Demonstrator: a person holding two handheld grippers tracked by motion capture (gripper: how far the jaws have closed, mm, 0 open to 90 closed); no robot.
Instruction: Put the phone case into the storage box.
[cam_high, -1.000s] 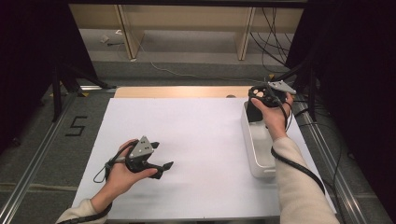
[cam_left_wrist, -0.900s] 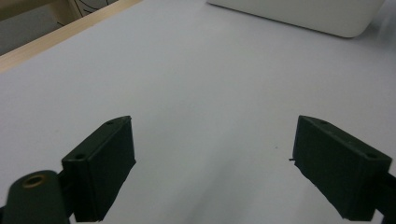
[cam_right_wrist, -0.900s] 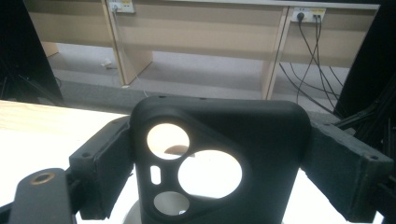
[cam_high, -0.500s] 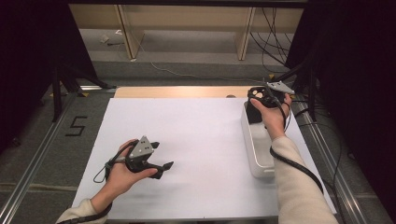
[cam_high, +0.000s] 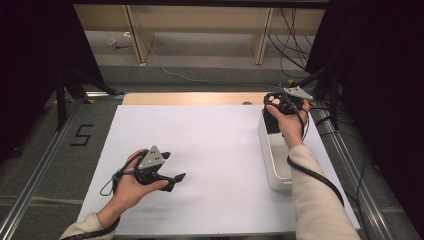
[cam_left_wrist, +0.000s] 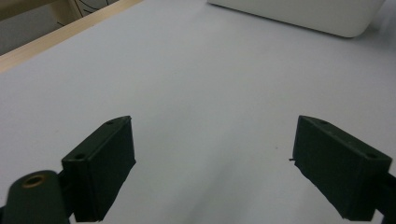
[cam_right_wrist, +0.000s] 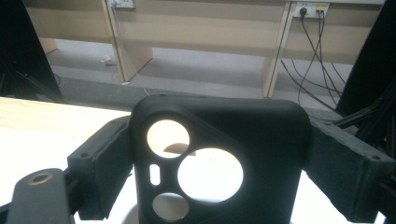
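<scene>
White paper (cam_high: 215, 150) covers the table, and we take the white bin (cam_high: 272, 155) lying along its right side as our landmark. Well to the left of that bin, near the front edge of the paper, our left hand (cam_high: 131, 184) holds the left gripper (cam_high: 176, 181) low over the sheet, its jaws pointing toward the bin. In the left gripper view those jaws stand wide apart with nothing between them, bare paper beneath, and the bin's (cam_left_wrist: 299, 14) rounded white wall shows far ahead at the top. The left gripper's grey three-cornered plate (cam_high: 151, 159) faces up, and its cable loops beside our wrist. Moving right, we reach the bin itself, a long white tub running from front to back. Over its far end our right hand (cam_high: 290, 122) holds the right gripper (cam_high: 272, 97) raised, clamped on a black phone case (cam_high: 272, 120). In the right gripper view the black phone case (cam_right_wrist: 219, 158) stands upright between the two jaws, each pad pressed against one of its side edges, the camera cut-outs letting the pale surface behind show through. The case hangs above the bin's far end; whether it touches the rim we cannot tell.
</scene>
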